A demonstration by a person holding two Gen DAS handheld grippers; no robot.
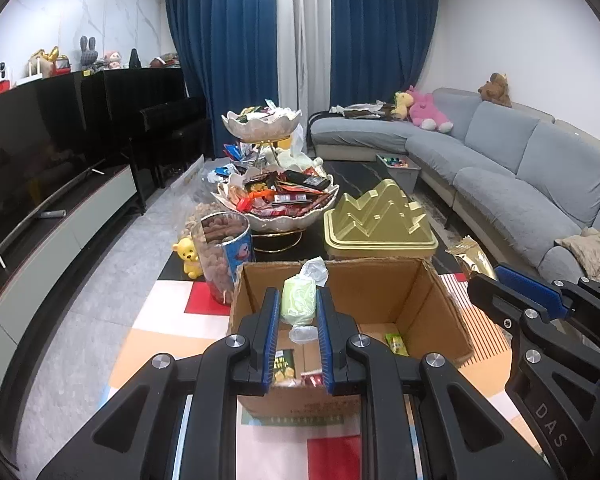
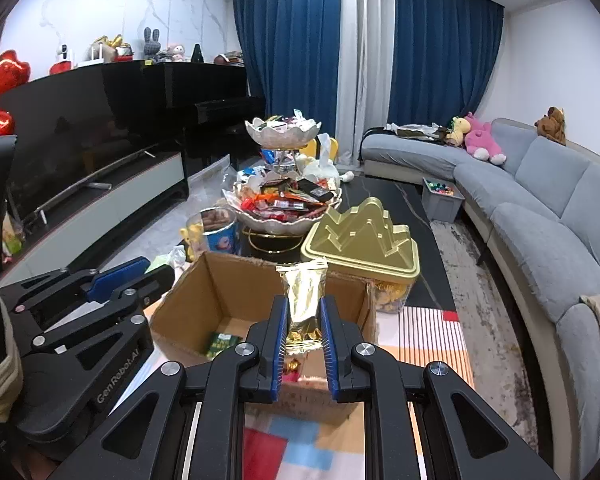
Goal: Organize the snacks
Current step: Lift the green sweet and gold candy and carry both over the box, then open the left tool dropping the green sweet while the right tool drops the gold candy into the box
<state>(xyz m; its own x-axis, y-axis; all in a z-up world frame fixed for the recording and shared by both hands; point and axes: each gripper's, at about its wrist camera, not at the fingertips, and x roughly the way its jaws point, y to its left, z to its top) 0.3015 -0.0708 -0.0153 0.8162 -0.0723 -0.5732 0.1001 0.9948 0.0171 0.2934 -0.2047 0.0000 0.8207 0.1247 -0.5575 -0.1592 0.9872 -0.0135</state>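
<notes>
An open brown cardboard box sits at the centre. Above its near edge, the left gripper pinches a pale green snack in clear crinkled wrap, long axis upright, twisted plastic ends pointing up and down. To its right, also above the near edge, the right gripper clamps a shiny gold foil snack pouch, standing upright with its sealed top edge uppermost. Small green and red packets lie on the box floor.
</notes>
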